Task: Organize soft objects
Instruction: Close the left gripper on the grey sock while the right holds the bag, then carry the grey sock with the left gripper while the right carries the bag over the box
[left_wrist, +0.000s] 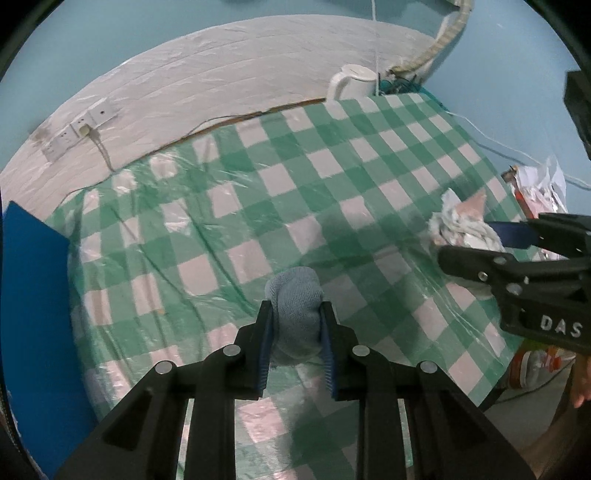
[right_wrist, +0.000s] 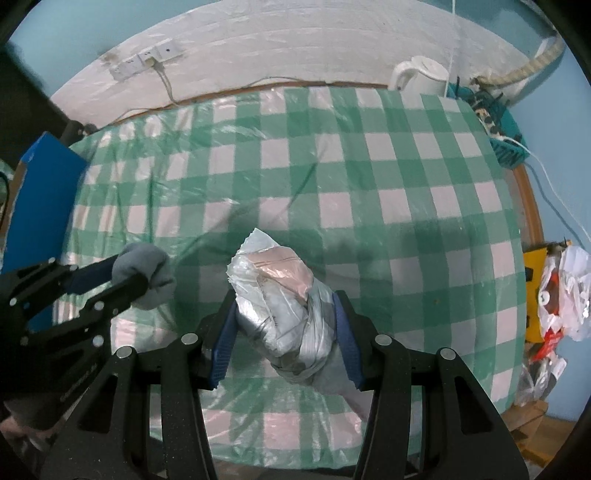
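My left gripper (left_wrist: 295, 314) is shut on a rolled blue-grey sock (left_wrist: 295, 306) and holds it above the green-and-white checked tablecloth (left_wrist: 258, 192). The sock (right_wrist: 147, 277) and left gripper (right_wrist: 127, 275) also show at the left of the right wrist view. My right gripper (right_wrist: 284, 306) is shut on a crumpled clear plastic bag with something pink inside (right_wrist: 280, 295), held above the cloth (right_wrist: 369, 184). That bag (left_wrist: 461, 225) and the right gripper (left_wrist: 469, 236) show at the right of the left wrist view.
A blue box (left_wrist: 33, 314) stands at the table's left edge; it also shows in the right wrist view (right_wrist: 40, 199). A white kettle (right_wrist: 421, 77) stands at the far right corner by a teal basket (right_wrist: 506, 147). Plastic bags (right_wrist: 561, 295) hang off the right side. Wall sockets (right_wrist: 144, 61) are behind.
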